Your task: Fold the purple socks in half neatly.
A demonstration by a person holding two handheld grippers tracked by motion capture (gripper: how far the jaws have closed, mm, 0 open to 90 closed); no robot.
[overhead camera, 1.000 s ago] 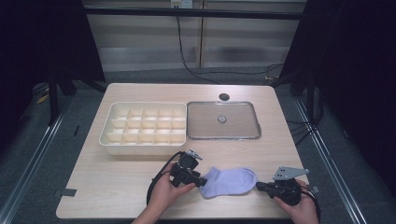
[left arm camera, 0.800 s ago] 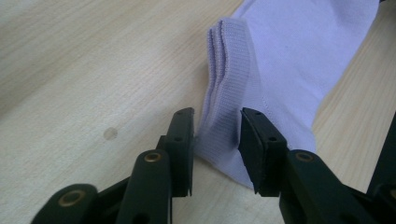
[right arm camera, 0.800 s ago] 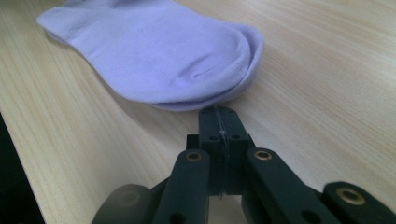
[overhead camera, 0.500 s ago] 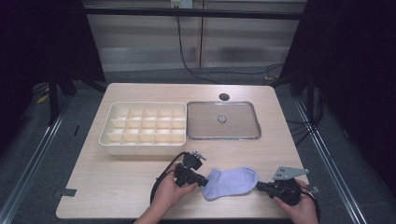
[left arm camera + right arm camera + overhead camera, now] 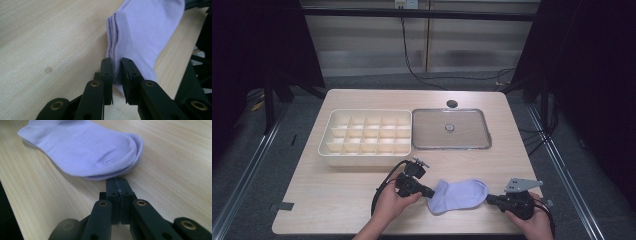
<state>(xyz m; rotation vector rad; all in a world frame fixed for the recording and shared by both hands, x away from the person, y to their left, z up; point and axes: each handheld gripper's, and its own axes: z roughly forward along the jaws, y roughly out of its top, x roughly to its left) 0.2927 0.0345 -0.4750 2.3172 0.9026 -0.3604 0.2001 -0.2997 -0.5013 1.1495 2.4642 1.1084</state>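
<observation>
A pale lilac sock lies flat near the table's front edge, between my two grippers. My left gripper comes in from the left. Its jaws have just been closing and now pinch the ribbed cuff, as the left gripper view shows. My right gripper lies low on the table at the sock's toe end. In the right gripper view the jaws are pressed together, tips right at the toe edge of the sock. I cannot tell if any fabric is caught there.
A cream organizer tray with several small compartments stands at mid-table on the left. A flat clear lid with a centre knob lies to its right. A round hole sits near the table's far edge. A black cable loops by the left hand.
The left gripper's jaws have narrowed onto the sock's cuff. Both hands and the sock stay where they were.
</observation>
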